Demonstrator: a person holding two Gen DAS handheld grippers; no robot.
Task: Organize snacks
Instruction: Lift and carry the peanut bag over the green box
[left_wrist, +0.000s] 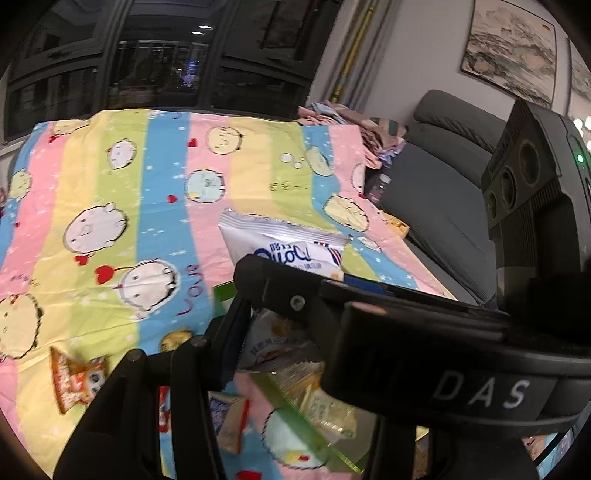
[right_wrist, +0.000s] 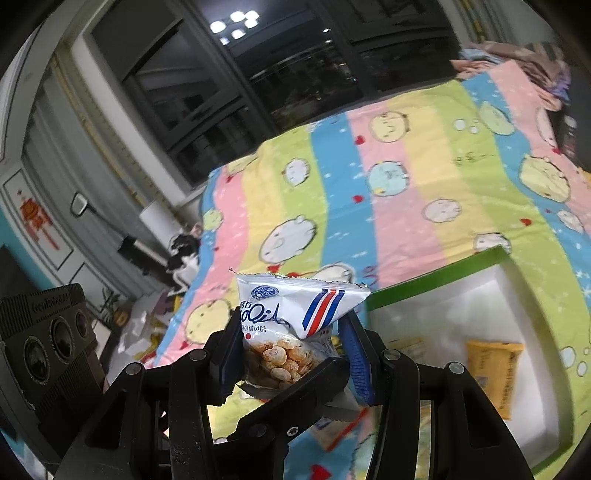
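My right gripper (right_wrist: 291, 350) is shut on a white snack bag with red and blue stripes (right_wrist: 295, 314), held above the striped cartoon bedsheet (right_wrist: 424, 192). The same bag shows in the left wrist view (left_wrist: 288, 247), with the right gripper's body crossing in front of it. My left gripper (left_wrist: 236, 347) is low over the sheet; only its left finger (left_wrist: 229, 343) shows clearly and the other side is hidden. A green-rimmed white box (right_wrist: 436, 280) lies to the right with a yellow packet (right_wrist: 495, 373) inside. It shows in the left wrist view (left_wrist: 295, 417) holding pale packets.
Loose snacks lie on the sheet: an orange packet (left_wrist: 77, 380), a gold round one (left_wrist: 173, 339), a red-and-white one (left_wrist: 164, 406). A grey sofa (left_wrist: 436, 192) stands to the right, with piled clothes (left_wrist: 354, 125) behind. A dark window (right_wrist: 258, 92) is beyond the bed.
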